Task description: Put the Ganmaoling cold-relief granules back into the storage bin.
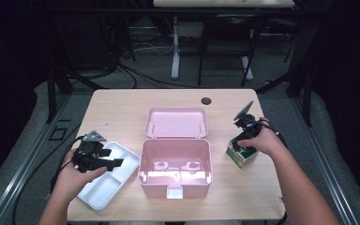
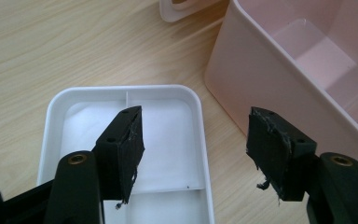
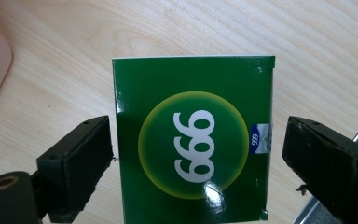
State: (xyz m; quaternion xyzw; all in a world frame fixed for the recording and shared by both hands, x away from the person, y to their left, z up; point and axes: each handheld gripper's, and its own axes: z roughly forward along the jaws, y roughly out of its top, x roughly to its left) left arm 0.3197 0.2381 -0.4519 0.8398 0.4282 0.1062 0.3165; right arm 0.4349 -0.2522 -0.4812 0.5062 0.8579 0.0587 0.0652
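The green box (image 3: 193, 140) is seen between the spread jaws of the right tool (image 3: 193, 149), gaps visible on both sides; its lower edge is cut off. On the table (image 1: 122, 108) it is largely hidden by the hand (image 1: 258, 140). The left tool (image 2: 196, 149) is held released over the white tray (image 2: 121, 93), beside the pink bin (image 2: 261, 79).

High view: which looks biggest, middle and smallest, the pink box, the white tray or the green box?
1. Pink box, the open tub in the middle of the table, looks largest.
2. White tray, partly hidden by the left hand.
3. Green box, partly covered by the right hand, looks smallest.
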